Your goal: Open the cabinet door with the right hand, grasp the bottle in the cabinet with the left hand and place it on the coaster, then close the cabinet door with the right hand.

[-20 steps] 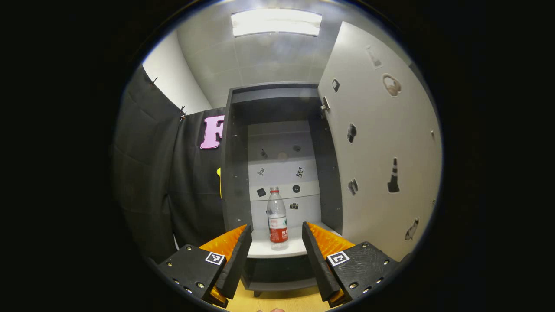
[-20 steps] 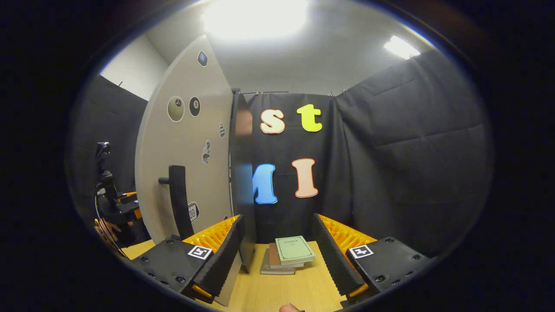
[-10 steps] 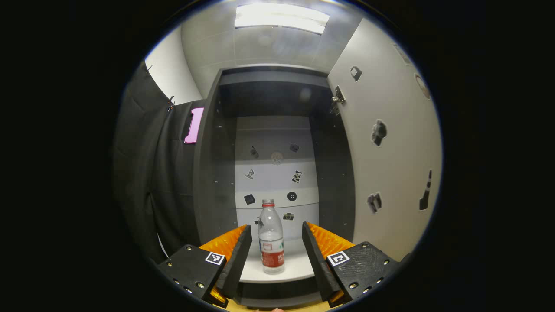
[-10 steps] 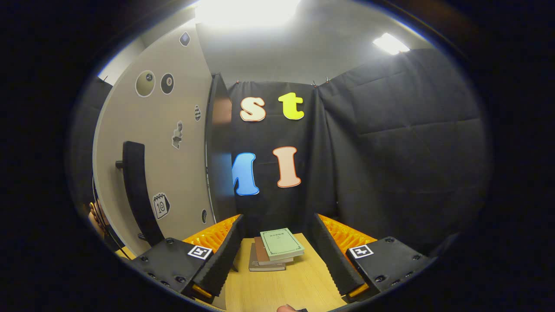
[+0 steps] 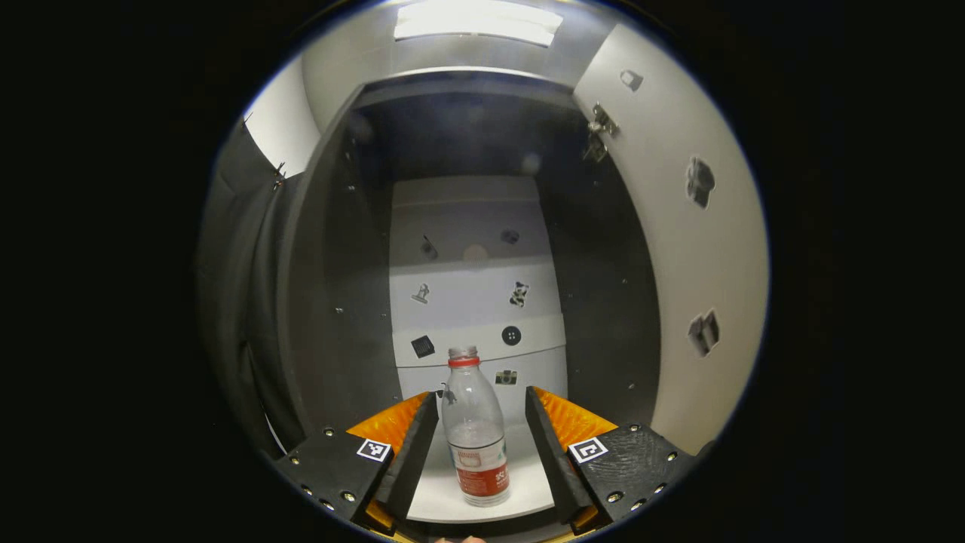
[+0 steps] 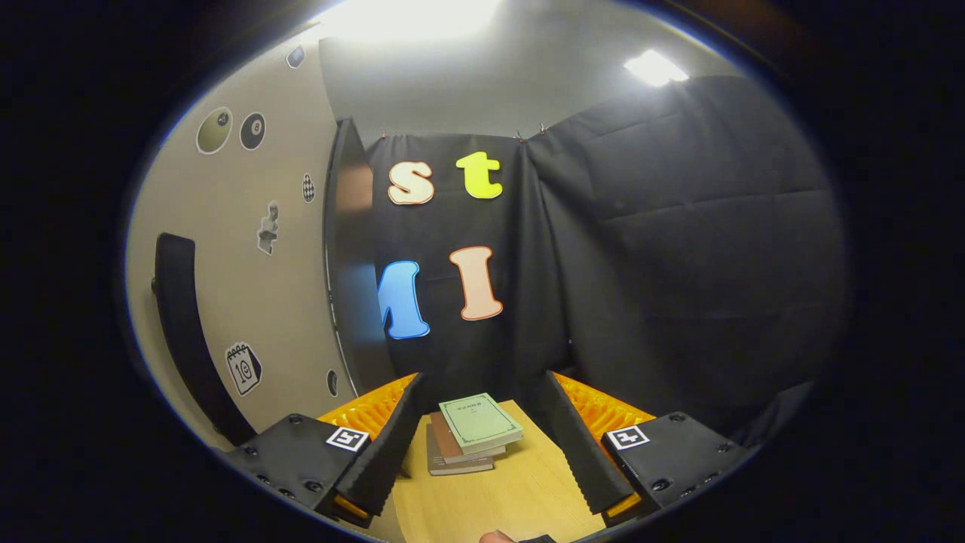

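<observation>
Bottle between the left fingers

The bottle [image 5: 475, 434] stands upright on the cabinet shelf [image 5: 528, 483], between the wide-open left gripper [image 5: 475, 445] fingers, not touched. The right gripper [image 6: 482, 445] is open, holding nothing.

A staged recording booth, not a lived-in home: black cloth [image 6: 678, 226] drapes the walls at right, a ceiling light panel [image 5: 475, 21] glows at top, and a sticker-dotted cabinet [image 5: 332, 302] stands beside a wooden worktop [image 6: 490, 498] carrying stacked notebooks [image 6: 471, 437].

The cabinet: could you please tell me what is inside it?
A bottle stands upright on the white shelf, stickers behind it. The left gripper's fingers cover the shelf's sides.
</observation>
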`<state>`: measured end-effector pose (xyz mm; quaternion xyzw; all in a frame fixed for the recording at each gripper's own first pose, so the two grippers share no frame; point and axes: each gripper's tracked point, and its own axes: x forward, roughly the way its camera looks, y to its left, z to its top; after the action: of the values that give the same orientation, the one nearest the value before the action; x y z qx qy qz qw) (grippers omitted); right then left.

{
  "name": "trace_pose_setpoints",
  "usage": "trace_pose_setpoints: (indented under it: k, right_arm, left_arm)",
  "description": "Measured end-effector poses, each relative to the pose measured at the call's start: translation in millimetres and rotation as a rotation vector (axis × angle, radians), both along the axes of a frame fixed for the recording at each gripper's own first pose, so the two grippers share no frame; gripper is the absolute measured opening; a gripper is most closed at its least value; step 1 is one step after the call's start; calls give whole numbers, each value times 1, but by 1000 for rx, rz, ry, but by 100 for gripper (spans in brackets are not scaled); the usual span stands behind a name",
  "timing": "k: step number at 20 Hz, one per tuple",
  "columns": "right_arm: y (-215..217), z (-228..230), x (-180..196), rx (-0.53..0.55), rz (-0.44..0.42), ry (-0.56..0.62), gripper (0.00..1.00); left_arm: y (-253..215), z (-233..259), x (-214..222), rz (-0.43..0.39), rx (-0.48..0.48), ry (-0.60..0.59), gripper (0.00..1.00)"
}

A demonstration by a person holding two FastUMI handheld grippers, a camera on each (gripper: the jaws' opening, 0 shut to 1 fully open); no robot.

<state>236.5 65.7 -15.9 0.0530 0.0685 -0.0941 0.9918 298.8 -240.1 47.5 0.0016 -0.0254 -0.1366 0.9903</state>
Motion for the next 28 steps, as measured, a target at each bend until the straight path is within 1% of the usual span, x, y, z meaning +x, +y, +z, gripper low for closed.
trace_pose_setpoints:
  k: [1, 2, 3, 4, 8, 11, 14, 15, 20, 24, 25, 28]
  right_arm:
    - [-1, 0, 2, 3, -9, 3, 99]
    - [-1, -2, 3, 9, -18, 6, 94]
    - [-2, -3, 3, 15, -25, 8, 94]
    - [-2, -4, 3, 19, -31, 10, 99]
    - [-3, -8, 6, 5, -50, 27, 98]
    - [1, -9, 9, -4, -45, 34, 98]
    - [1, -9, 10, -18, -34, 35, 98]
    - [2, -9, 11, -22, -32, 36, 98]
    - [2, -7, 9, -6, -5, 33, 98]
    - [5, -5, 10, 6, 37, 25, 98]
    - [6, -5, 9, 8, 52, 25, 98]
    - [11, -7, 8, 6, 96, 31, 98]
  left_arm:
    - [-2, -4, 5, -2, 3, 4, 67]
    - [-2, -7, 11, -1, 1, 11, 67]
    - [-2, -11, 17, 1, 0, 22, 67]
    - [-1, -18, 22, 6, -1, 38, 67]
    - [-3, -36, 44, 15, 18, 74, 67]
    - [-4, -43, 55, 21, 45, 83, 67]
    - [-3, -44, 55, 17, 25, 86, 67]
    - [-1, -43, 52, 13, 9, 86, 66]
    - [17, -27, 29, 34, -44, 60, 65]
    - [41, -16, -3, 68, -48, 29, 65]
    - [46, -15, -12, 78, -44, 23, 67]
    - [68, -13, -44, 118, -27, 3, 67]
